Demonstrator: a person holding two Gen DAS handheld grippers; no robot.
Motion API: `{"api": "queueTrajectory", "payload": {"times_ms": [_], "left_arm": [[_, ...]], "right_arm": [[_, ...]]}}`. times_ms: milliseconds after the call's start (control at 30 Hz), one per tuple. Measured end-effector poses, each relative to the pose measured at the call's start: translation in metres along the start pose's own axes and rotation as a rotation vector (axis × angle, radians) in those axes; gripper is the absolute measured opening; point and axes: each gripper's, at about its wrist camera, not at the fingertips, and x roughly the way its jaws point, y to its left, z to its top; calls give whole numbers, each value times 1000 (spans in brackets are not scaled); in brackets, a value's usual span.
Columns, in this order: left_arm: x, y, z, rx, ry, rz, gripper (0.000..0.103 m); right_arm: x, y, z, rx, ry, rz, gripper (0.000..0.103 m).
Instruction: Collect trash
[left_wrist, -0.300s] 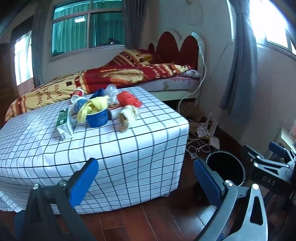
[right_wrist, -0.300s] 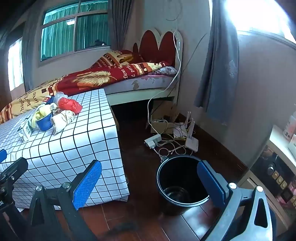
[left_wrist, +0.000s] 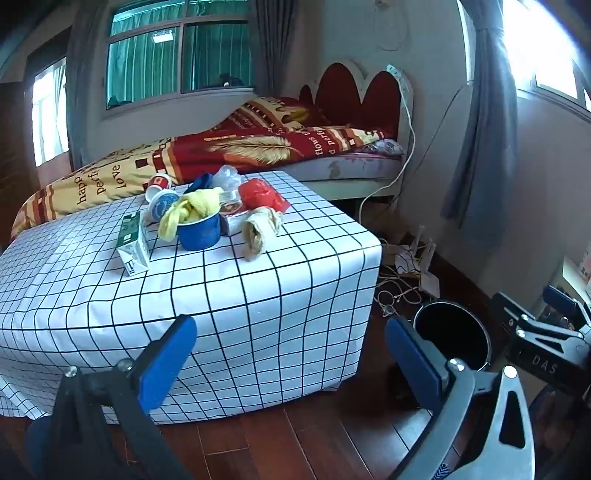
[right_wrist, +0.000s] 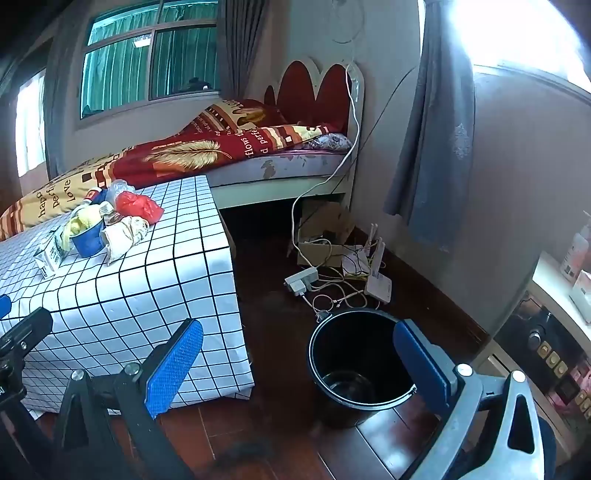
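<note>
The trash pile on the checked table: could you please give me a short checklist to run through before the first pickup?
1. Left gripper open and empty: ok.
2. Right gripper open and empty: ok.
3. Black bin upright, mouth open, on the floor beside the table: ok.
4. Trash in reach of either gripper: not ok; both hang off the table's near edge.
5. Blue cup upright, yellow cloth draped over its rim: ok.
6. Cables clear of the bin: cannot tell.
</note>
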Motion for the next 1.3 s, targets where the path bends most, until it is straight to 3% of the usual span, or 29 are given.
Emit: {"api": "queueTrajectory", "payload": {"times_ms": [333, 1300], "left_arm": [[4, -15, 2, 16, 39, 10, 103], [5, -14, 1, 20, 40, -10, 103]], "right_arm": [[-1, -4, -1, 11, -15, -7, 103], [0, -5, -5, 10, -9, -12, 103]]}}
